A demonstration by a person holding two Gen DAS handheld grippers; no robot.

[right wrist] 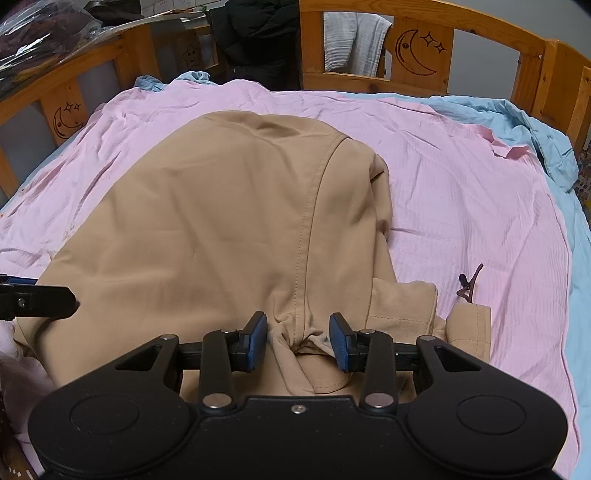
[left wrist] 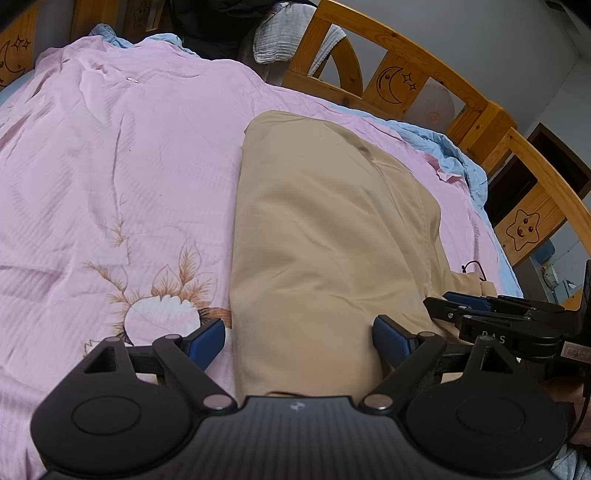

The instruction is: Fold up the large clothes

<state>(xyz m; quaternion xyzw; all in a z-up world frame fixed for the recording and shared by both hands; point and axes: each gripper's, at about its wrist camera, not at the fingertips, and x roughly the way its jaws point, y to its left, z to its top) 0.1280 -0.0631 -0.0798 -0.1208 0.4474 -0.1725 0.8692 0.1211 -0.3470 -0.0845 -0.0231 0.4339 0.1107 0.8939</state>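
Observation:
A tan coat (right wrist: 221, 206) lies folded lengthwise on a pink bedsheet (right wrist: 461, 192), its near end by both grippers. My right gripper (right wrist: 299, 339) is half closed at that near edge, with a puckered bunch of tan cloth filling the gap between its blue pads. In the left wrist view the coat (left wrist: 325, 236) runs away from me. My left gripper (left wrist: 299, 341) stands wide open over its near end, one pad beyond the coat's left edge and the other resting on the cloth. The right gripper (left wrist: 448, 306) shows just to the right of it.
A wooden bed rail (right wrist: 421, 48) carved with moons and stars rings the bed. A grey towel (right wrist: 354, 40) and a black garment (right wrist: 258, 33) hang at the far end. A blue sheet (right wrist: 546, 140) bunches along the right. A small dark clip (right wrist: 467, 284) lies beside the coat.

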